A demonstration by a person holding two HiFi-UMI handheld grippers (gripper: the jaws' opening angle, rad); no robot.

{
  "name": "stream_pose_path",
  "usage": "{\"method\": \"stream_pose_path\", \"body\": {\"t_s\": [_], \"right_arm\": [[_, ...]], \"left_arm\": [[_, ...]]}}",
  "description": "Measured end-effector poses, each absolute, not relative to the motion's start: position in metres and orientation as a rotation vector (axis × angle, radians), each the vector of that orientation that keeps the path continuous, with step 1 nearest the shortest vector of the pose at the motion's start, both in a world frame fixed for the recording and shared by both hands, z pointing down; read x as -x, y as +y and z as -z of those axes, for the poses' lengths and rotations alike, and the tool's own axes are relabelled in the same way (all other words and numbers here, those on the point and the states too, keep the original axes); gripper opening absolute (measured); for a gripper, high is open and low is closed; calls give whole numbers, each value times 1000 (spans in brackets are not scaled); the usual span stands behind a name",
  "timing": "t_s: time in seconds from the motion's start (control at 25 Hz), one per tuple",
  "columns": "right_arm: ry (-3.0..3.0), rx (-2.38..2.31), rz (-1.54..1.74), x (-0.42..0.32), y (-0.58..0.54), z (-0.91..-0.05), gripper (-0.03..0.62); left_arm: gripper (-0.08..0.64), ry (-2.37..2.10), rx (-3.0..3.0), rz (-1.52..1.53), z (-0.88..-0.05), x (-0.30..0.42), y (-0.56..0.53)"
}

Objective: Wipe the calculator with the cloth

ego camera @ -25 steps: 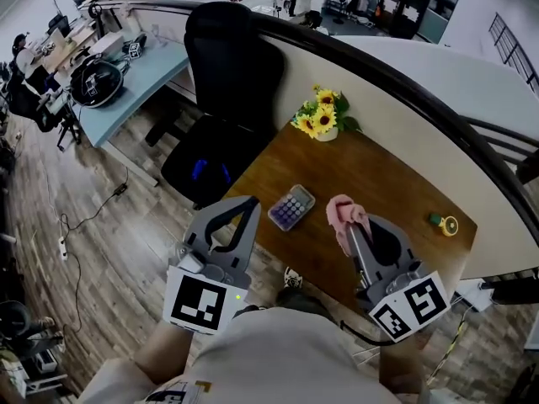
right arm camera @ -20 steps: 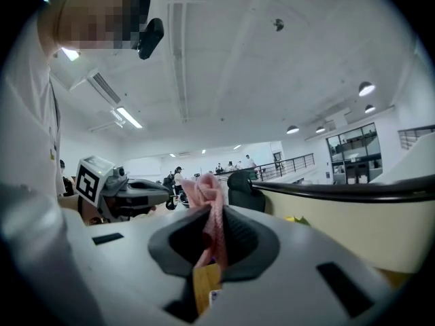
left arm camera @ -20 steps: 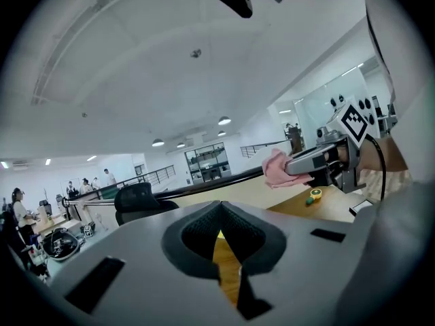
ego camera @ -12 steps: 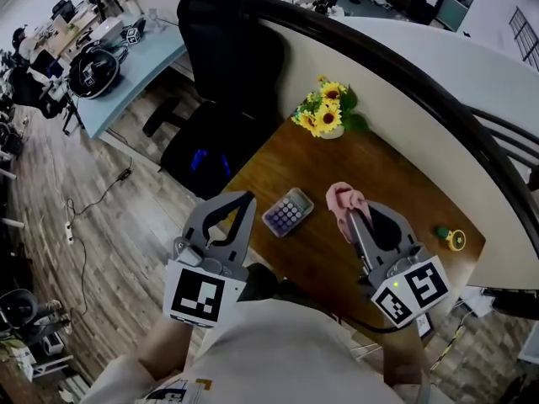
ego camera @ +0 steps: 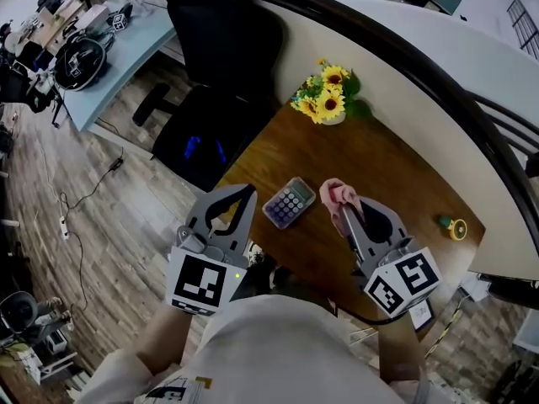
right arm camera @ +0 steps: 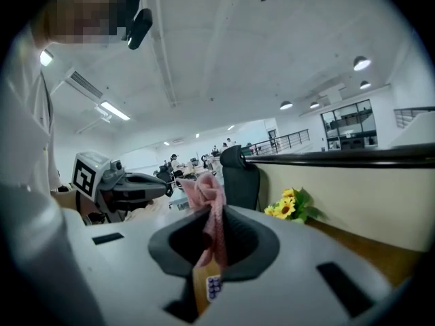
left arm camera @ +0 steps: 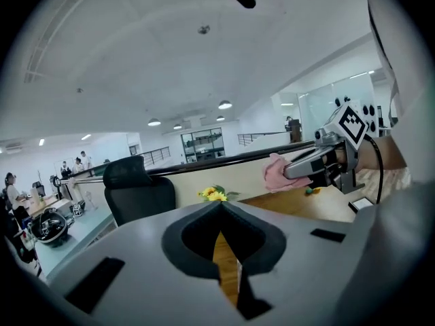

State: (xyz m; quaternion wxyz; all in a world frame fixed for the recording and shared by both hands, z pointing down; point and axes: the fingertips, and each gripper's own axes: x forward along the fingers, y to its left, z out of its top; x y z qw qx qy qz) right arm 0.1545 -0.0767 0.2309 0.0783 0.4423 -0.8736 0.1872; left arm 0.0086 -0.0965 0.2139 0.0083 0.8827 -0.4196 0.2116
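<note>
A pot (ego camera: 335, 118) at the counter's (ego camera: 387, 175) far edge holds sunflowers (ego camera: 327, 99). The calculator (ego camera: 289, 202) lies near the left edge, seen whole only in the head view. The right tool (ego camera: 344, 215) clenches the cloth (ego camera: 335, 195) just right of it. The left tool (ego camera: 247, 194) is closed and empty.

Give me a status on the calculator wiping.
Done: the pink cloth is picked up and clamped in the right gripper. In hand: it is held beside the calculator above the wooden desk, not touching it. Left: the wipe itself. The left gripper is shut and empty.
</note>
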Motion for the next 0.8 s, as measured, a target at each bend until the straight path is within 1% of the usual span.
{"method": "stream_pose_path", "body": {"t_s": [0.24, 0.56, 0.8], "right_arm": [[-2564, -1339, -641, -138, -96, -264, 40], [-2432, -1339, -688, -115, -130, -339, 40], [-2356, -1295, -725, -98, -149, -394, 41]], "left_arm": [[3, -1283, -2724, -793, -257, 7, -104], [3, -1187, -2618, -783, -332, 8, -122], [3, -1075, -2544, -841, -399, 8, -127]]}}
